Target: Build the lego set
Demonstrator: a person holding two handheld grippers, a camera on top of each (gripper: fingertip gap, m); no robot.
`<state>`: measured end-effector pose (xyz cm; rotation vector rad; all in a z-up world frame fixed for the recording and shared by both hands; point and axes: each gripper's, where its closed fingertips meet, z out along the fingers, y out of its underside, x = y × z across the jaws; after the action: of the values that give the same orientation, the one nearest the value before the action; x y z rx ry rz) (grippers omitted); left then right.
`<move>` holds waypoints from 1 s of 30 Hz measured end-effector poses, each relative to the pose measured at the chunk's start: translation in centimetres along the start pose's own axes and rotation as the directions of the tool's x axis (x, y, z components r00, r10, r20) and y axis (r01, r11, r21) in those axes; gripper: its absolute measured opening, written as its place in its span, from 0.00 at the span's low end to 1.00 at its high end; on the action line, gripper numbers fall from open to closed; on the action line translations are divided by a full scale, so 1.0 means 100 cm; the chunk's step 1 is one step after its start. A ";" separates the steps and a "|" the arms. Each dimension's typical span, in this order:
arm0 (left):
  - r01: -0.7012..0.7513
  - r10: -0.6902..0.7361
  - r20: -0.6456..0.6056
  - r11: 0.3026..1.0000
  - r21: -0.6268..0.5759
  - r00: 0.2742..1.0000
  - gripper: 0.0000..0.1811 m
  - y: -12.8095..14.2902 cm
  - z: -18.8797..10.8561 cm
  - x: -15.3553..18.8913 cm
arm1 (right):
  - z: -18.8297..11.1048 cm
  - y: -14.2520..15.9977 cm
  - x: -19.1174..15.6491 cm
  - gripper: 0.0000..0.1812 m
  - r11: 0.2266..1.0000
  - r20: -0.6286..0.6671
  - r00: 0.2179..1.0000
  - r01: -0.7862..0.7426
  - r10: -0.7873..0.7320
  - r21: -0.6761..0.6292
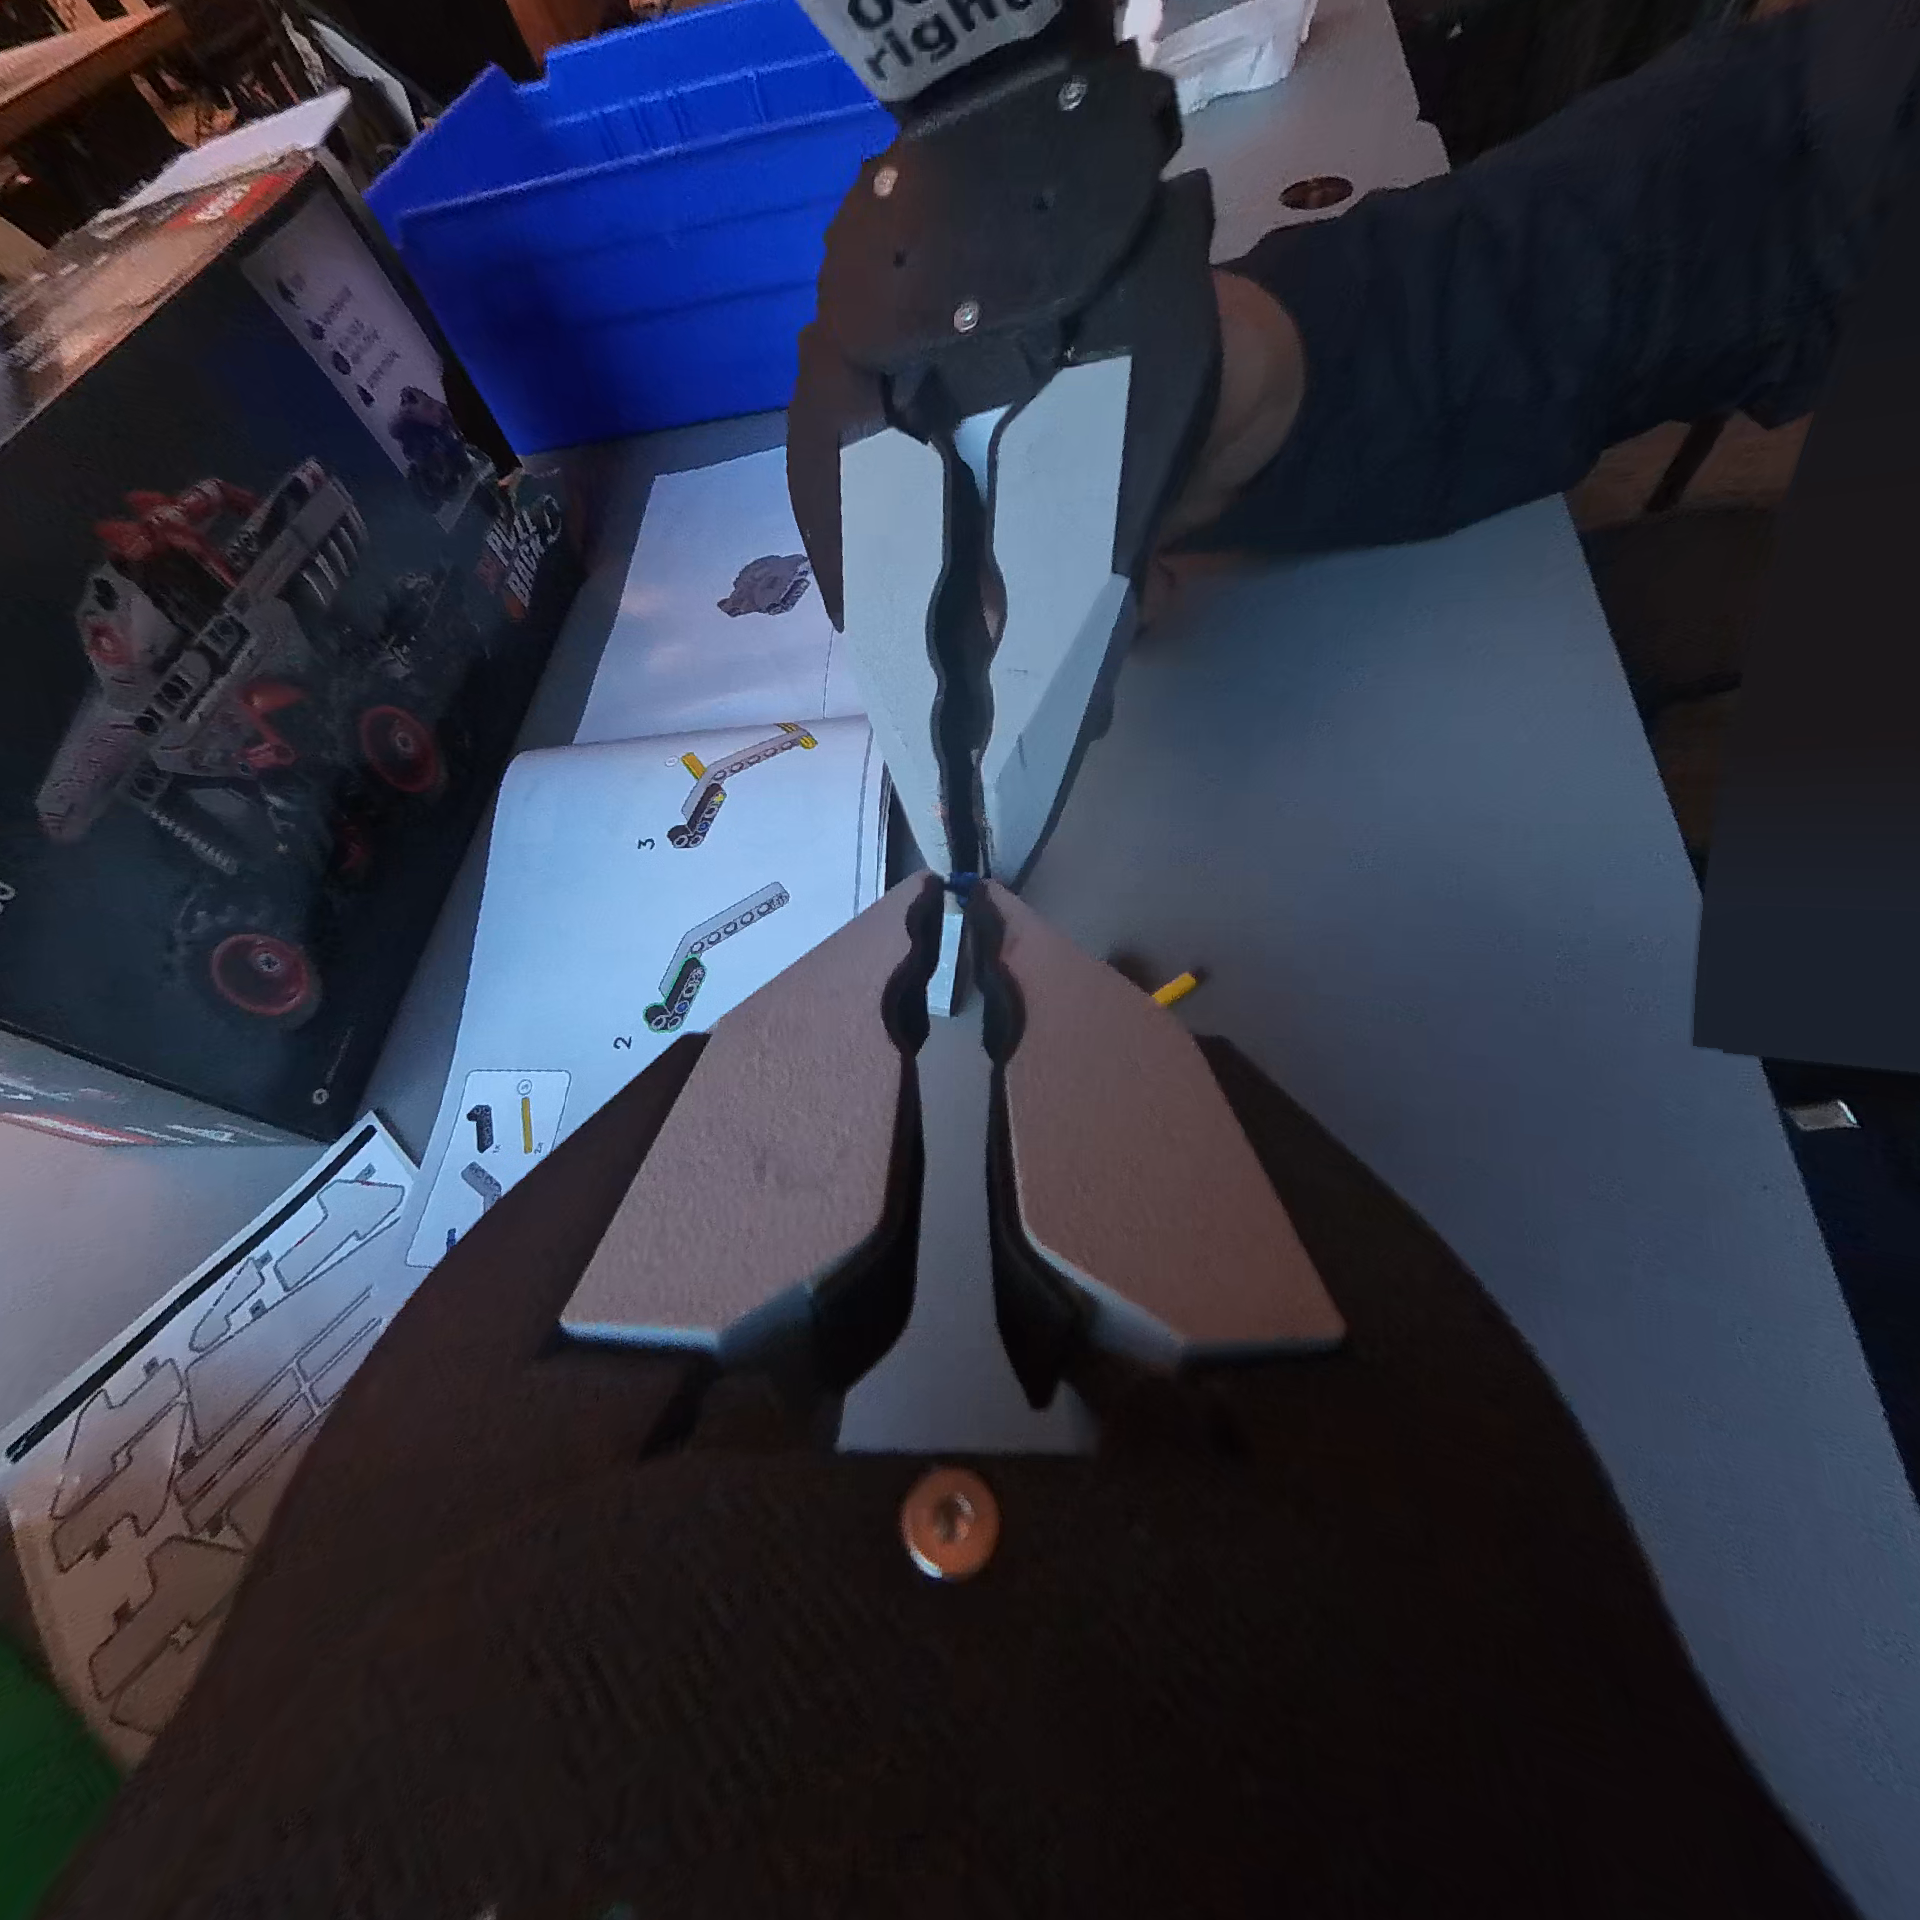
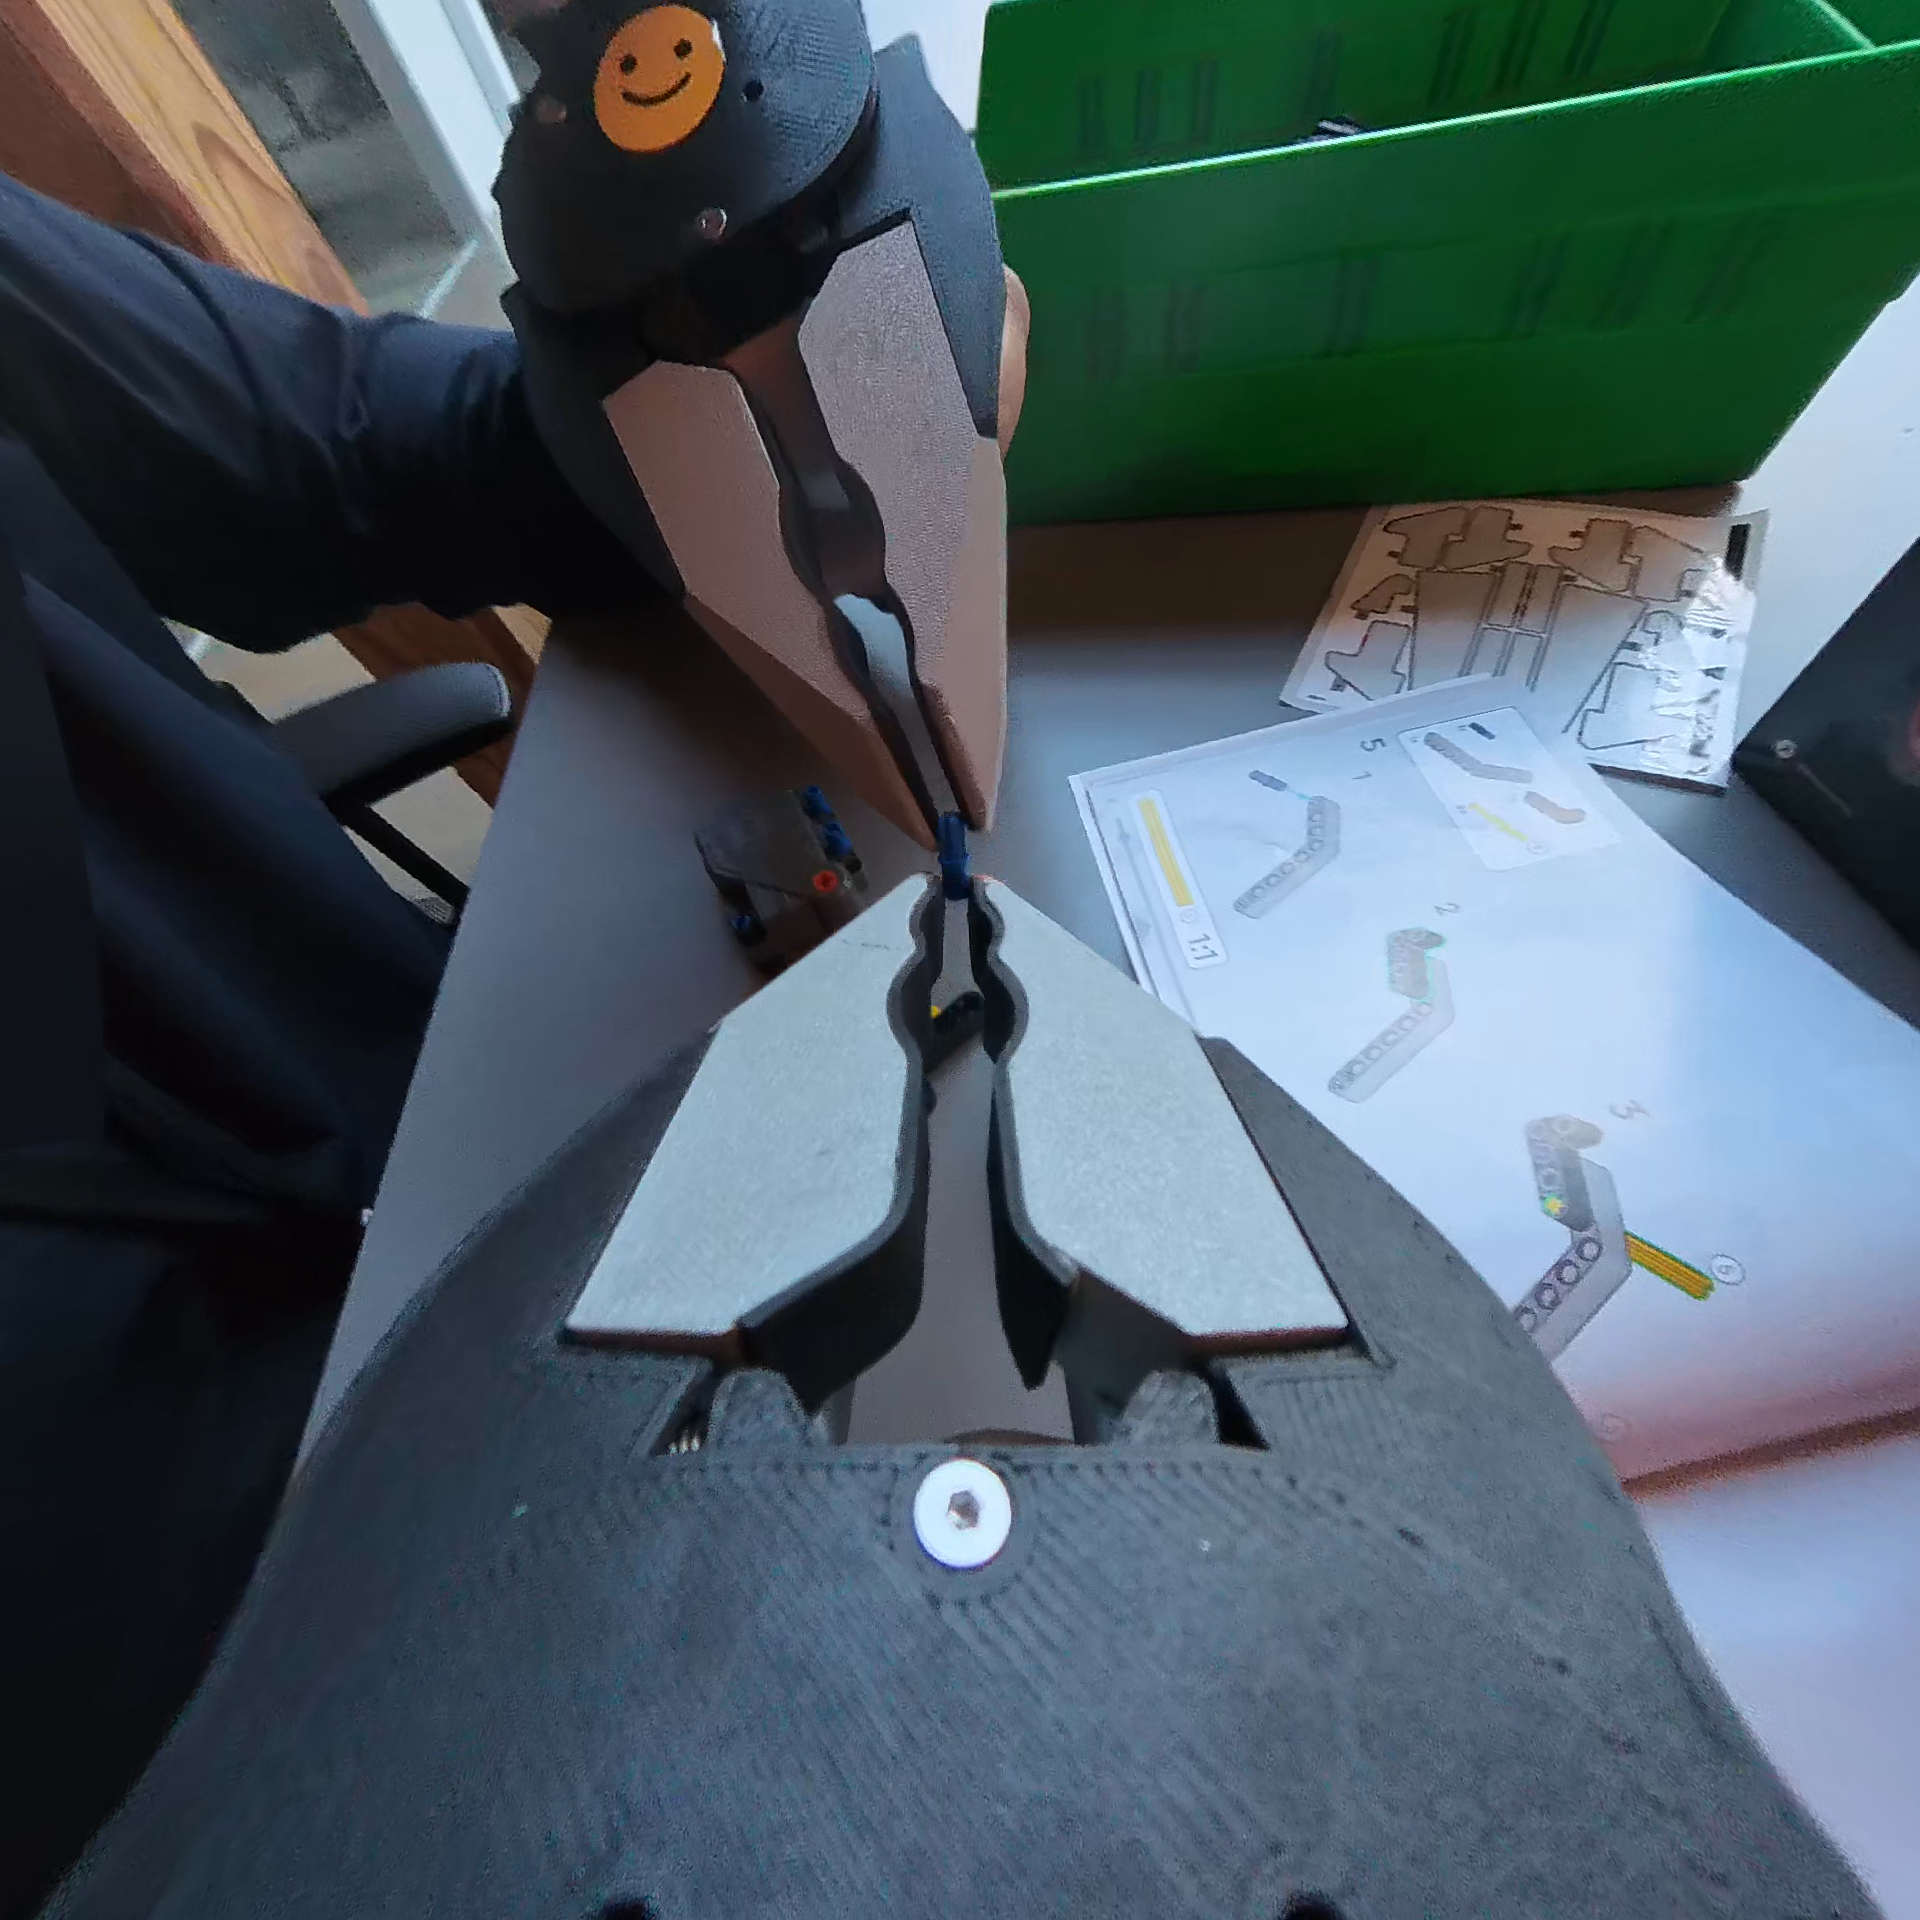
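My left gripper is shut on a light grey beam, seen edge-on between its fingers. My right gripper is shut on a small blue pin. The two grippers meet tip to tip above the table, with the pin at the meeting point against the beam's end. The right gripper comes in from the far side in the left wrist view. The left gripper comes in from the far side in the right wrist view, where the beam is hidden.
A dark grey sub-assembly with blue pins sits on the grey table, and a yellow axle lies nearby. The open instruction booklet, sticker sheet, set box, blue bin and green bin surround the work area. My left and right fingertips are right by each other.
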<state>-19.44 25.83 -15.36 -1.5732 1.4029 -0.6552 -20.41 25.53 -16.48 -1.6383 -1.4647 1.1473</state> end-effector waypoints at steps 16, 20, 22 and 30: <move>0.067 -0.065 -0.069 0.997 0.032 0.996 0.00 -0.003 -0.001 0.006 | 0.001 -0.003 -0.006 0.00 1.000 0.037 0.999 -0.013 0.012 0.021; 0.056 -0.054 -0.070 0.998 0.018 0.996 0.00 -0.001 0.001 0.008 | 0.003 -0.001 -0.007 0.00 1.000 0.031 1.000 0.002 -0.002 0.005; 0.065 -0.064 -0.077 0.998 0.014 0.995 0.00 -0.001 0.001 0.008 | 0.003 0.000 -0.007 0.00 1.000 0.026 1.000 0.011 -0.011 -0.002; 0.059 -0.062 -0.064 0.997 -0.039 0.996 0.00 0.008 0.005 0.007 | 0.008 0.007 -0.002 0.01 0.995 -0.056 0.995 0.083 -0.086 -0.063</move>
<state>-19.27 25.32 -16.44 -1.6418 1.4267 -0.7261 -20.81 25.15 -17.42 -1.6201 -1.5300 1.0096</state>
